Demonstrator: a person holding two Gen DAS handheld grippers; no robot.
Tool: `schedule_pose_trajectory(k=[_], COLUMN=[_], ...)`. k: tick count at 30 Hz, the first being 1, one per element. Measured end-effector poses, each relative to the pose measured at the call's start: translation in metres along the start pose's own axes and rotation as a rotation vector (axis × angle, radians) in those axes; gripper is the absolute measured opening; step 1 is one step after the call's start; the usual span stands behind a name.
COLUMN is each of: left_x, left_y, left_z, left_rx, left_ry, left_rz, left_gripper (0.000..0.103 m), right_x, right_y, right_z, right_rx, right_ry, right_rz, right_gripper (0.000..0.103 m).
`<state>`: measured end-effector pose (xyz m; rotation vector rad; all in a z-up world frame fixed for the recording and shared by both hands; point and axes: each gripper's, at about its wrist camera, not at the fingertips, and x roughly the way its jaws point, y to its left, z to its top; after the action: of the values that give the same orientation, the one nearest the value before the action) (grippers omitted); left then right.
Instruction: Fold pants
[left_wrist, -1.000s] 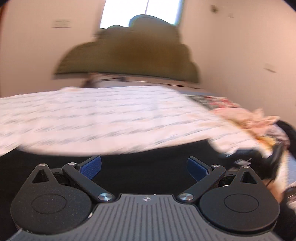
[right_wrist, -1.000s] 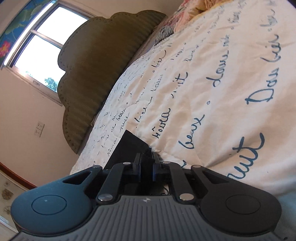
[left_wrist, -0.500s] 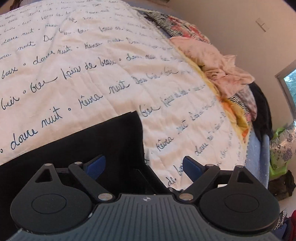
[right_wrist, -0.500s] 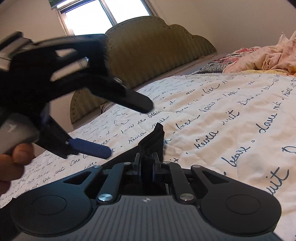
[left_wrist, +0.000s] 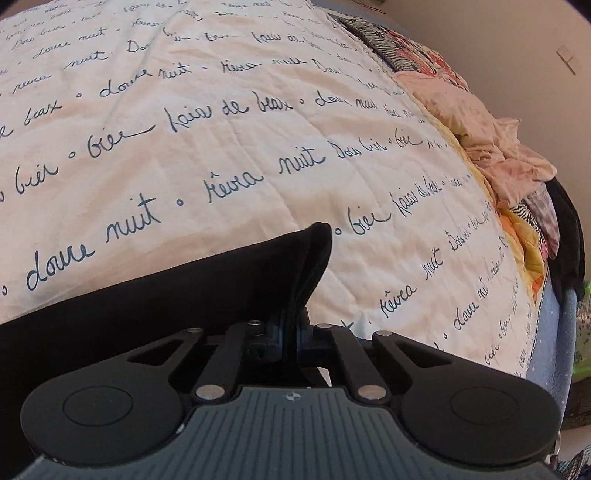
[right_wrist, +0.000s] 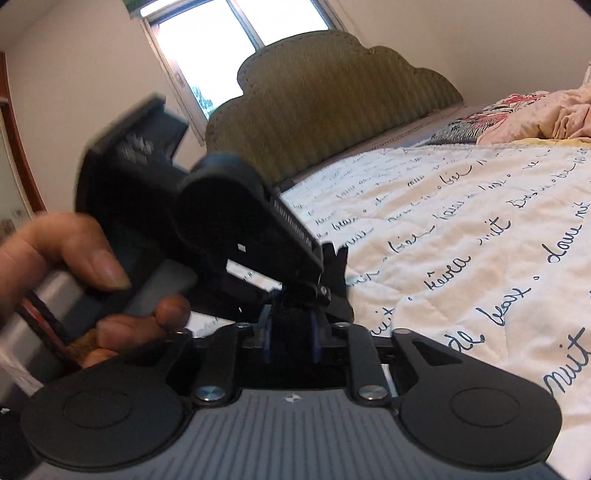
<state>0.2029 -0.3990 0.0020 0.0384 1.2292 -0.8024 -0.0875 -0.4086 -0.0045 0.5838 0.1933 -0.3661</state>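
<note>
The left tool has closed; both it and the right tool pinch soft black pants over the quilted bedspread.

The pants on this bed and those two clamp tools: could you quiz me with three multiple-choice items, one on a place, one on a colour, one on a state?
1. Where does the heap of pink clothes lie?
A. on the floor
B. at the bed's edge, beside the quilt
C. on the headboard

2. What colour are the pants?
A. black
B. red
C. white

3. How does the left gripper stand?
A. wide open above the quilt
B. shut on the pants
C. shut on a pillow

Answers:
1 B, the heap borders the lettered quilt on the bed.
2 A, the cloth is black against the cream quilt.
3 B, its fingers meet with a black fold pinched between them; the right gripper grips black cloth too.
</note>
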Motion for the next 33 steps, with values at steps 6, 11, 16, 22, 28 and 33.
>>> schedule_pose_trajectory(k=[6,11,16,22,28,33], left_x=[-0.030,-0.102,-0.181,-0.206,-0.214,-0.233], left_y=[0.029,0.089,0.177,0.263,0.283,0.281], left_z=[-0.012,-0.037,-0.082,-0.142,-0.161,-0.167], left_rx=[-0.055,-0.149,-0.301,-0.469,-0.510,-0.406], left_ry=[-0.053,-0.157,-0.260,-0.254,-0.295,-0.345], left_rz=[-0.032,-0.077,-0.040,0.059,-0.010,0.078], left_gripper=[0.007,0.007,0.006,0.006,0.006,0.006], right_x=[-0.009,-0.003,0.003,0.003,0.009,0.010], right_y=[-0.055,-0.073,-0.062,-0.060,-0.053,-0.044], right_z=[0.004,0.002,0.006,0.004,0.005,0.005], right_rx=[0.353,0.474,0.424,0.400,0.351,0.299], right_ry=[-0.055,-0.021,0.008,0.019,0.054,0.075], right_rz=[0.024,0.032,0.013,-0.011,-0.053,-0.096], right_gripper=[0.081,0.080,0.080,0.080,0.080,0.080])
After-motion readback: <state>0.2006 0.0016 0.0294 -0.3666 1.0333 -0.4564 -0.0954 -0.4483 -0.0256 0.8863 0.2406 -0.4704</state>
